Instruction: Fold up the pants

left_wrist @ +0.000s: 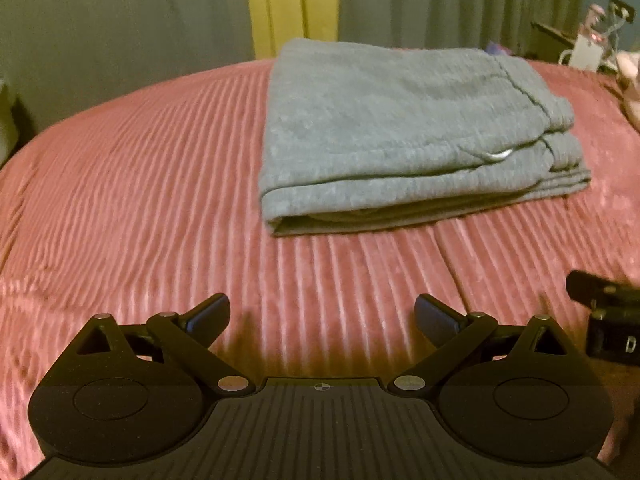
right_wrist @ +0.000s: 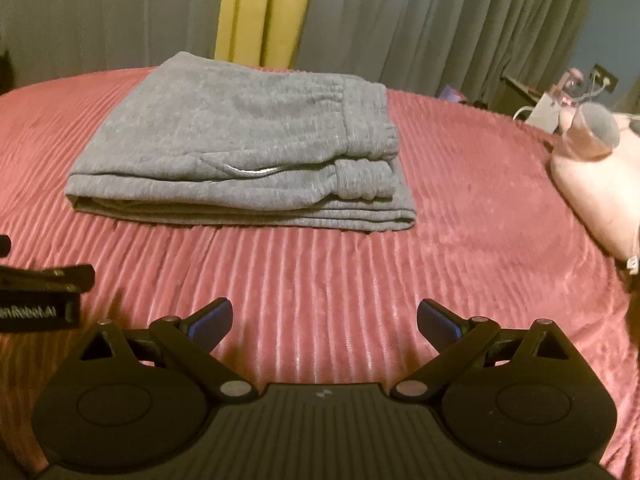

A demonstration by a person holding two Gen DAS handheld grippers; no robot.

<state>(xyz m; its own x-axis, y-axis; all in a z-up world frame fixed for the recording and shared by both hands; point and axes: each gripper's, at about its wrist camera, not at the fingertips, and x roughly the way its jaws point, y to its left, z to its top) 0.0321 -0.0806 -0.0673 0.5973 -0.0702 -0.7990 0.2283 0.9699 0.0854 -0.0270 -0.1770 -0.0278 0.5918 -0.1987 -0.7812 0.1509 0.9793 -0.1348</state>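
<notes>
Grey sweatpants (left_wrist: 400, 136) lie folded into a flat rectangular stack on the pink ribbed bedspread (left_wrist: 140, 184); the right wrist view shows the same pants (right_wrist: 240, 148) with the elastic waistband at the right end. My left gripper (left_wrist: 322, 320) is open, held back from the near edge of the stack with nothing between its fingers. My right gripper (right_wrist: 324, 324) is open too, equally far from the stack and empty. Each gripper's black body shows at the side of the other view: the right one (left_wrist: 608, 320) and the left one (right_wrist: 40, 296).
The bedspread (right_wrist: 460, 240) stretches all around the stack. A pink plush item (right_wrist: 596, 168) lies at the right edge of the bed. Grey and yellow curtains (right_wrist: 264, 12) hang behind. A dark stand with small items (right_wrist: 560, 96) is at the far right.
</notes>
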